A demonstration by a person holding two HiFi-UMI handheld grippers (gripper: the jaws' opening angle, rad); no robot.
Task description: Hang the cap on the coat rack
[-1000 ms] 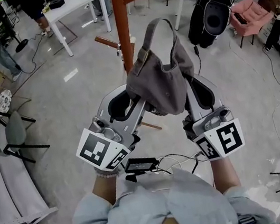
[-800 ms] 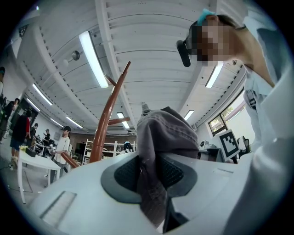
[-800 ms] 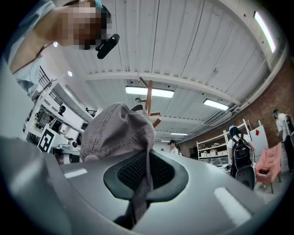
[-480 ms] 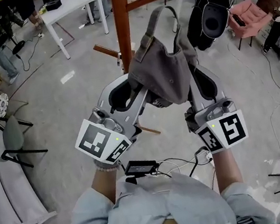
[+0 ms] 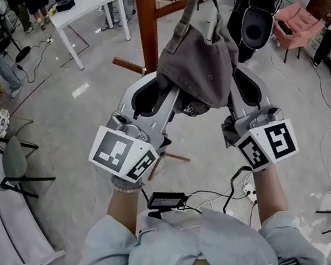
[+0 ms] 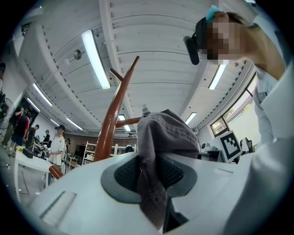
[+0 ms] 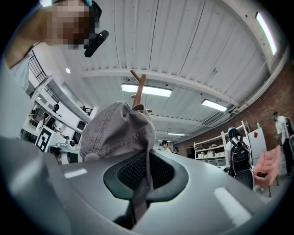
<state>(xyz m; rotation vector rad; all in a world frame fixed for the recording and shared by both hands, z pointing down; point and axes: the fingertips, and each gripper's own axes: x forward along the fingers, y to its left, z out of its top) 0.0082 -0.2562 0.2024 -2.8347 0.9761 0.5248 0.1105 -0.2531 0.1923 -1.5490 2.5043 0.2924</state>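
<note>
grey cloth cap [image 5: 195, 69] sits upper centre of the head view, just right of the coat rack [image 5: 148, 24] pole. left gripper [image 5: 159, 101] and right gripper [image 5: 242, 91] each clamp its fabric edge. likely light, soft and floppy; rim grips suit it.

coat rack [image 5: 146, 18] pole cut off by top edge, lower pole hidden behind cap [image 5: 202, 68] and left claw [image 5: 171, 94] (head view)
</note>
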